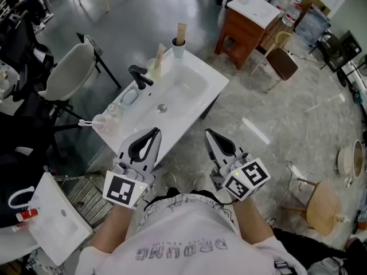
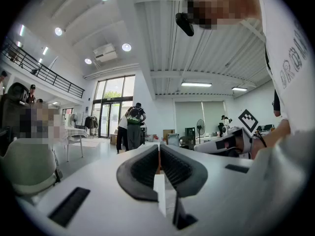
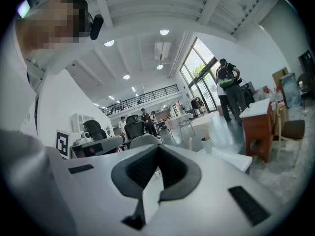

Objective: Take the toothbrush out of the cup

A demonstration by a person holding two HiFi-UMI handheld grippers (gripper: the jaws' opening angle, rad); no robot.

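Observation:
A white cup (image 1: 178, 48) stands at the far corner of the white sink unit (image 1: 198, 87), with a wooden-handled toothbrush (image 1: 181, 32) upright in it. A second wooden brush (image 1: 159, 55) leans at the basin's back edge near the black tap (image 1: 139, 75). My left gripper (image 1: 154, 132) and right gripper (image 1: 209, 133) hover side by side just short of the sink's near edge, both shut and empty. The left gripper view shows the left gripper's (image 2: 159, 147) jaws pressed together. The right gripper view shows the right gripper (image 3: 158, 149) shut, with the cup (image 3: 206, 144) small beyond it.
A soap dish (image 1: 129, 96) and a clear cup (image 1: 98, 122) sit at the sink's left end. A white chair (image 1: 71, 70) stands left of it, a wooden cabinet (image 1: 248, 26) and brown chair (image 1: 282, 62) behind, and a round stool (image 1: 321, 206) at right. People stand far off.

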